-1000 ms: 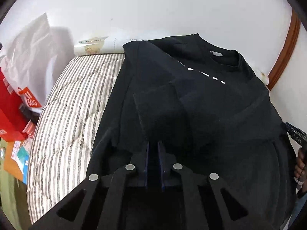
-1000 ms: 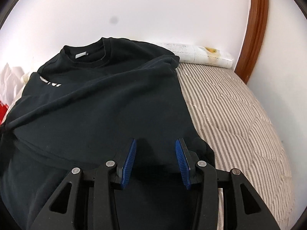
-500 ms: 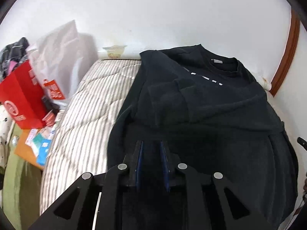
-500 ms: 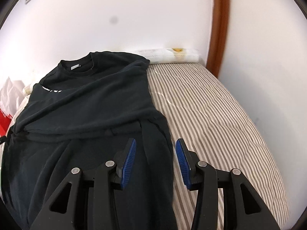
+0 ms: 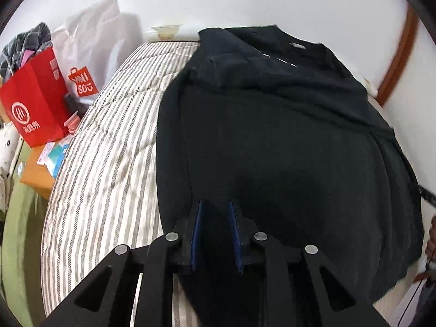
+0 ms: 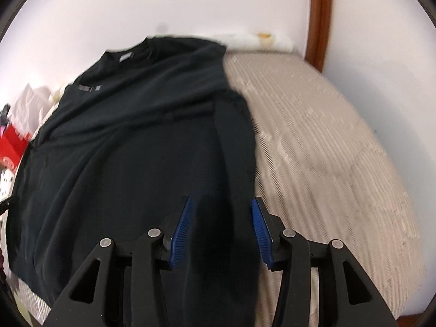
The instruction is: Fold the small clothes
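Observation:
A black sweatshirt lies flat on a striped mattress, collar toward the wall, with both sleeves folded in over the body. It also shows in the right wrist view. My left gripper hovers over the shirt's near left hem, its jaws a narrow gap apart with nothing between them. My right gripper is wide open and empty over the near right edge, above the folded-in sleeve. The right view is motion-blurred.
A red paper bag and a white plastic bag stand left of the mattress, with boxes and papers below them. A white wall is behind. A brown door frame stands at the right. The mattress extends right of the shirt.
Both grippers have pulled back from the sleeves toward the shirt's hem. The left gripper, shut on cloth a second ago, has let go and opened slightly. The sleeves now lie folded on the body.

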A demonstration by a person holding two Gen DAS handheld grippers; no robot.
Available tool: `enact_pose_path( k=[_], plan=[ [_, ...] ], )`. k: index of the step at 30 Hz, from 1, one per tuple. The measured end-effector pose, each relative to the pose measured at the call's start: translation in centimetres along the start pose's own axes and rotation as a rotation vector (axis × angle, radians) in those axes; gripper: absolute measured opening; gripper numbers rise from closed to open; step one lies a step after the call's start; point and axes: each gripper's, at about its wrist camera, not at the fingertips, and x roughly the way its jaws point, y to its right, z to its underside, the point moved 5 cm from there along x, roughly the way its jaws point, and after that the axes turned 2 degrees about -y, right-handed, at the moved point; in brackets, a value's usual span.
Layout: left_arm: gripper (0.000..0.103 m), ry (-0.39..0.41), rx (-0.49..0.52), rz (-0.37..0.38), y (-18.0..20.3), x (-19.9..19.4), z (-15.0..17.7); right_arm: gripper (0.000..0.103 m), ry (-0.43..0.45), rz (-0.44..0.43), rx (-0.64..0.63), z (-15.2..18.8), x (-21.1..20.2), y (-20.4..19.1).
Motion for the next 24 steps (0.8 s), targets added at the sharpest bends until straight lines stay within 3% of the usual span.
enact_pose_path(
  k=[1,3,4,5,12,14,16,24],
  plan=[
    [0.021,0.012,0.022,-0.008,0.1,-0.3,0.3,0.045,-0.005,0.003,-0.011,0.4,0.2,-0.3],
    [0.033,0.028,0.048,-0.017,0.2,-0.9,1.0,0.047,0.0,0.011,-0.019,0.9,0.4,-0.8],
    [0.045,0.035,0.049,-0.007,0.2,-1.1,1.2,0.048,0.005,0.015,-0.022,1.1,0.4,-1.0],
    [0.048,0.047,0.05,0.009,0.1,-1.3,1.5,0.05,0.016,0.021,-0.028,1.2,0.4,-1.2],
    [0.048,0.092,0.041,0.016,0.0,-0.8,1.7,0.058,0.028,0.071,-0.053,1.7,1.0,-1.6],
    [0.048,0.092,0.034,0.023,-0.1,-0.7,1.5,0.068,0.02,0.089,-0.04,1.8,1.2,-1.3],
    [0.048,0.086,0.038,0.02,-0.1,-0.5,1.5,0.071,0.002,0.068,0.005,1.7,1.4,-0.5],
    [0.053,0.076,0.081,-0.02,0.6,-0.2,1.6,0.072,0.003,0.069,0.02,1.9,1.4,-0.4]
  ],
)
